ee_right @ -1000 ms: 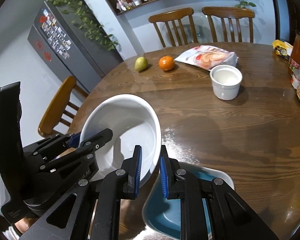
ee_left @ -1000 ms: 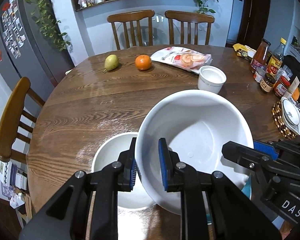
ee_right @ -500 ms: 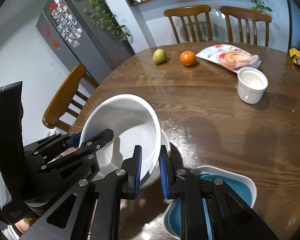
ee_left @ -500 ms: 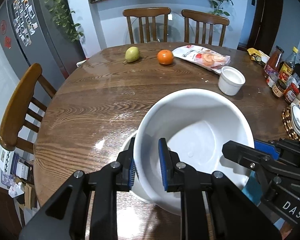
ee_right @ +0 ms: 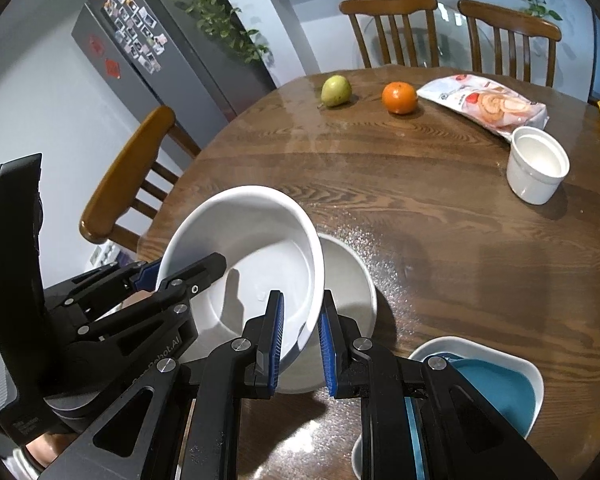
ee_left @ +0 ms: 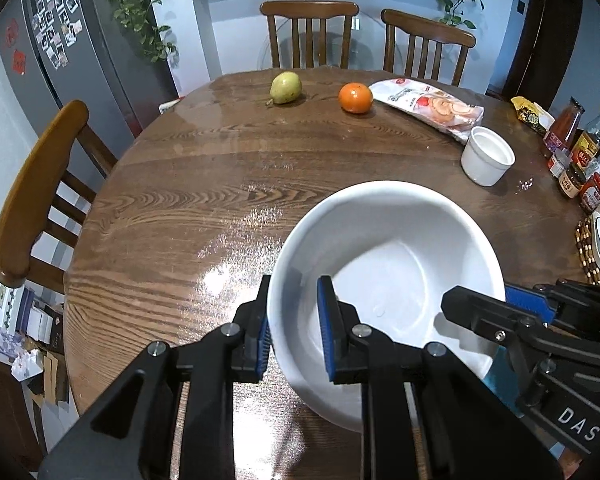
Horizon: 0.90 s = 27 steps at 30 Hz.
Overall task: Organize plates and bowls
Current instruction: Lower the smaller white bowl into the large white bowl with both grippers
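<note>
1. Both grippers, left gripper (ee_left: 292, 328) and right gripper (ee_right: 300, 344), are nearly closed, pinching opposite rims of the large white glazed ceramic bowl (ee_left: 384, 280).
2. It hangs tilted above a smaller white ceramic bowl (ee_right: 348, 276) on the round wooden table (ee_left: 220, 168).
3. Likely heavy, rigid, slick, breakable; rim holds suit it.

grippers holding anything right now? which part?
Both hold the large white bowl by its rim: left gripper on one side, right gripper on the opposite side, each pinching the wall.
</note>
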Motion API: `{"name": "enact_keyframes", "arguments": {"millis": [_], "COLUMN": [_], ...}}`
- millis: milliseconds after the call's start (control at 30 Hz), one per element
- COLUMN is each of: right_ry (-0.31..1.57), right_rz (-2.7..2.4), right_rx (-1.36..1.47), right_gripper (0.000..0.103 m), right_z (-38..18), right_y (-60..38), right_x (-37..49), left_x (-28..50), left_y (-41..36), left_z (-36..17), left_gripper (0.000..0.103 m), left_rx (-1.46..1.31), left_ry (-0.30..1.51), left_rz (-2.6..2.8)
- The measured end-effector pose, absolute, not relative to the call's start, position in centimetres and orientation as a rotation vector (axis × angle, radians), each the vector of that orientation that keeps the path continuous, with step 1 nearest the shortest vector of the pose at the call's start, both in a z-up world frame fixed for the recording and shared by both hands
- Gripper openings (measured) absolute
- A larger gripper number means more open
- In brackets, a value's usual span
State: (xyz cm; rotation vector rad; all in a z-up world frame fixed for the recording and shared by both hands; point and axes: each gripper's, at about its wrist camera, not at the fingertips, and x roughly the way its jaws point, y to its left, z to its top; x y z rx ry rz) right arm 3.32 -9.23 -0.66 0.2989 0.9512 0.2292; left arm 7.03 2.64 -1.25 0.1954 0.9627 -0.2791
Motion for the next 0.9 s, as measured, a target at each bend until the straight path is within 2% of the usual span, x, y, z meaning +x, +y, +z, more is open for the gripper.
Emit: {"name": "enact_keyframes", "arguments": {"millis": [533,900], "right_ry": [1.073,1.115], "right_rz": [0.199,0.182], "right_rx": [0.299,0.296], "right_gripper": [0.020,0.020], "right_z": [-4.2,-5.2], "right_y": [-9.0,-9.2], "right_x": [5.2,5.7], "left_x": [8.9,9.1], "left_y": [2.7,1.9], "left_z": [-6.3,-7.0], "left_gripper": [0.017,0.017], "left_rx": [0.205,0.245], "left_ry": [1.117,1.131], "left_rz": [-0.303,-0.308]}}
